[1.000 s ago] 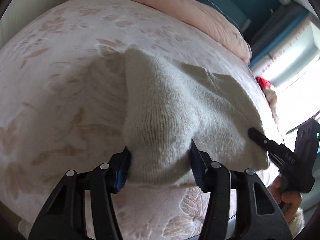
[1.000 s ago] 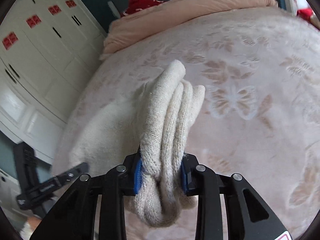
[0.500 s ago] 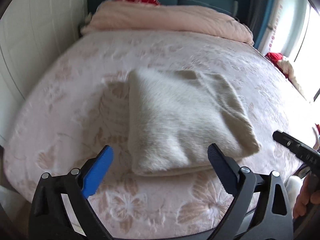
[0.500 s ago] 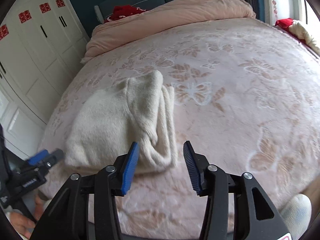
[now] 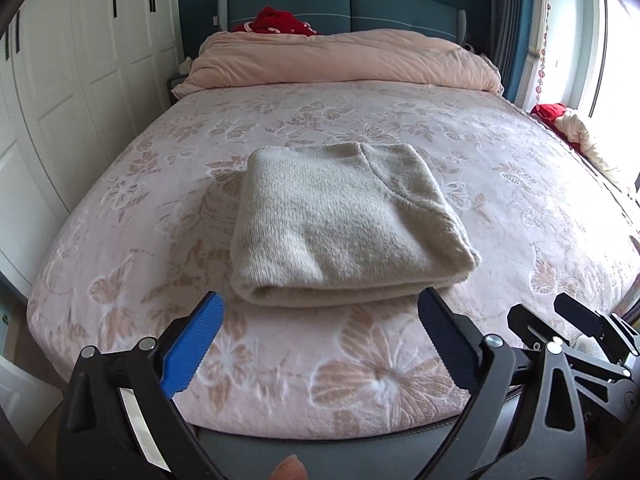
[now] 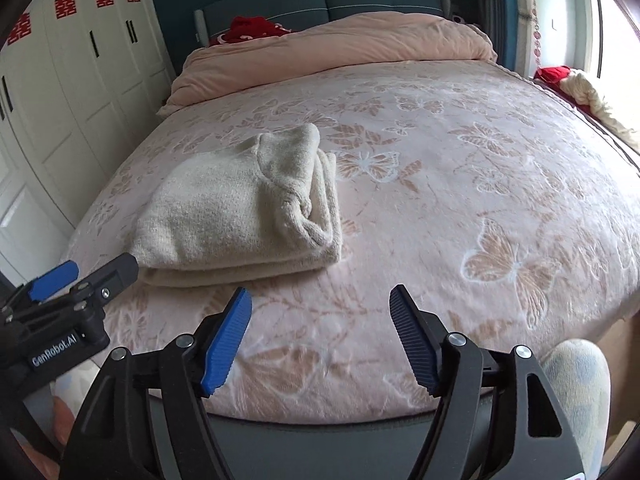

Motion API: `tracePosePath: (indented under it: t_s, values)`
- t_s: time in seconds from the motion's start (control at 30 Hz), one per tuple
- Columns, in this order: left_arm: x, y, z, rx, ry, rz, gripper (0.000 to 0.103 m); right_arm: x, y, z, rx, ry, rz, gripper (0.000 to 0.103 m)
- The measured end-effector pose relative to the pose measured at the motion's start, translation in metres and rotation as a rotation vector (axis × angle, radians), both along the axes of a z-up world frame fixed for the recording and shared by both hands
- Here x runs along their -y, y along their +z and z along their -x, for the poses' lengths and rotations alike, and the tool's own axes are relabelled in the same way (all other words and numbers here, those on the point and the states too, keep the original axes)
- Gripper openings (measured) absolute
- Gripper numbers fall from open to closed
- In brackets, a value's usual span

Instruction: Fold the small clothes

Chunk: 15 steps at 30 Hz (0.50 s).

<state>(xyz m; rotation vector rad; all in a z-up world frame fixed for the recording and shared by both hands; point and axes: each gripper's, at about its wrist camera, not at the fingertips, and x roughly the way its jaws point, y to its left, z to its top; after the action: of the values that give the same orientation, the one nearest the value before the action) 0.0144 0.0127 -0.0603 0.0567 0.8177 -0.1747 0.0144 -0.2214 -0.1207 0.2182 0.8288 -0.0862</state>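
Evidently folding is done — cream sweater [image 5: 344, 232] lies folded on the bedspread [image 5: 360, 368], near its front edge. Left gripper [image 5: 320, 340] and right gripper [image 6: 320, 332] both released, empty — next garment required.

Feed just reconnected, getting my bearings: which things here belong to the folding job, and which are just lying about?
Job:
- folded cream knit sweater
- left gripper, open
- right gripper, open

Lying about:
- rolled pink duvet
- red fabric by the headboard
- red and cream bundle near the window
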Motion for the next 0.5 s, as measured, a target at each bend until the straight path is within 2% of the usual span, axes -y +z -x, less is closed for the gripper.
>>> tracePosePath:
  t_s: [0.3, 0.5]
  values:
    - [0.007, -0.014, 0.025, -0.005, 0.0, -0.013, 0.095, -0.007, -0.005, 0.029, -0.001, 0.009, 0.037, 0.072]
    - [0.002, -0.021, 0.031, -0.016, 0.025, -0.019, 0.095, -0.011, -0.009, 0.034, -0.008, 0.018, 0.045, 0.072]
